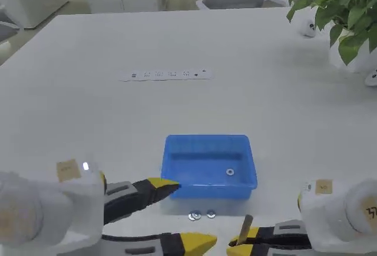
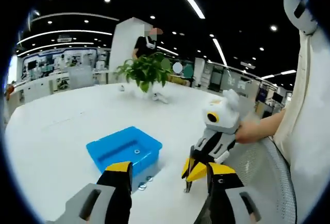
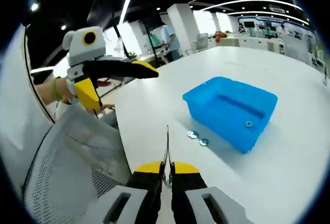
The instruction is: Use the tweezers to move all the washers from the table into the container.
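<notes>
1. The right claw [image 3: 167,168] was narrow, clamped on the tweezers [image 3: 166,147], which stood out from between its jaws as 1 thin strip pointing at the table.
2. The left claw [image 2: 170,170] was spread wide and held nothing, near the left corner of the container [image 1: 206,190].
3. The tweezers could have twisted or slid in the jaws when pressed down, because the claw gripped only their near end and the strip looked thin and springy.
4. The washers [image 1: 194,215] were small, flat, shiny rings lying on the table [image 1: 177,44]. There were at least 2, close together and just beside the container's near wall.
5. Lying that flat, a washer would probably have skated away or flipped out of the tips. The crowding also made it likely that 1 would be nudged while another was picked.
6. So close to the wall, the tips could have bumped the container and shoved it, since nothing held it.
7. The container was a shallow blue tub, and 1 washer [image 1: 230,172] already lay inside it toward the right.
</notes>
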`<state>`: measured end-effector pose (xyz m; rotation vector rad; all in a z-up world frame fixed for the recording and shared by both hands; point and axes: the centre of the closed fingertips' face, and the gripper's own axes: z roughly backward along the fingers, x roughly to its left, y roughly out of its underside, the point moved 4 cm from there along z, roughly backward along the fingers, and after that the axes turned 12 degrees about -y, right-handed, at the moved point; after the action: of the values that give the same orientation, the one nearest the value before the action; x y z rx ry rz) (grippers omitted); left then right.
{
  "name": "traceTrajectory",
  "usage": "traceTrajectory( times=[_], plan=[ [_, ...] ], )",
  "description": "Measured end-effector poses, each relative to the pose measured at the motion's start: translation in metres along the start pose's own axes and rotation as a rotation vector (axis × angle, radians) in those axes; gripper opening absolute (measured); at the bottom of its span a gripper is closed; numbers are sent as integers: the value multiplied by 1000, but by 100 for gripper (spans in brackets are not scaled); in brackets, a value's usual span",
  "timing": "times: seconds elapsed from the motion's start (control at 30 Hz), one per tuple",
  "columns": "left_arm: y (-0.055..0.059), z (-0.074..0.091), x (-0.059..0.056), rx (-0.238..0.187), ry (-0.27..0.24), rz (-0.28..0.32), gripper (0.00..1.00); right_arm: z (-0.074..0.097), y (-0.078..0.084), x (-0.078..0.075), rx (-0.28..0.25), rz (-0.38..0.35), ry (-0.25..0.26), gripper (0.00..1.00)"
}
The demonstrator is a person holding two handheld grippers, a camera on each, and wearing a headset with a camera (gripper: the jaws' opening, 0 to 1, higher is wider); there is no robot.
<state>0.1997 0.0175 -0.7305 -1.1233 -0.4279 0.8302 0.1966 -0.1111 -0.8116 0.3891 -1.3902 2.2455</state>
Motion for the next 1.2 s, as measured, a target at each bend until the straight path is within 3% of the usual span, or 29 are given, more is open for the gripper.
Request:
traceTrajectory(
  times=[0.17, 0.27, 0.4, 0.5, 0.63, 0.73, 0.97, 1.1, 1.2],
  plan=[
    [9, 28, 28, -50, -182, 71, 73, 10, -11, -3, -115, -71, -18, 2],
    [15, 37, 38, -76, -282, 95, 78, 15, -17, -6, -131, -82, -6, 2],
    [21, 42, 44, -100, -374, 79, 87, 24, -35, -10, -169, -85, 13, 2],
    [16, 44, 52, -122, -435, 7, 91, 30, -49, -14, -193, -86, 27, 2],
    [20, 46, 54, -110, -452, 6, 94, 33, -68, -19, -197, -55, 47, 2],
    [18, 48, 57, -136, -454, 34, 97, 31, -79, -24, -207, -49, 54, 2],
    [19, 50, 60, -136, -476, 30, 98, 25, -104, -41, -217, -20, 86, 2],
    [19, 51, 61, -142, -482, 26, 98, 17, -114, -58, -235, -42, 104, 3],
    [19, 52, 62, -142, -483, 29, 98, 10, -115, -72, -214, -45, 136, 3]
  ],
)
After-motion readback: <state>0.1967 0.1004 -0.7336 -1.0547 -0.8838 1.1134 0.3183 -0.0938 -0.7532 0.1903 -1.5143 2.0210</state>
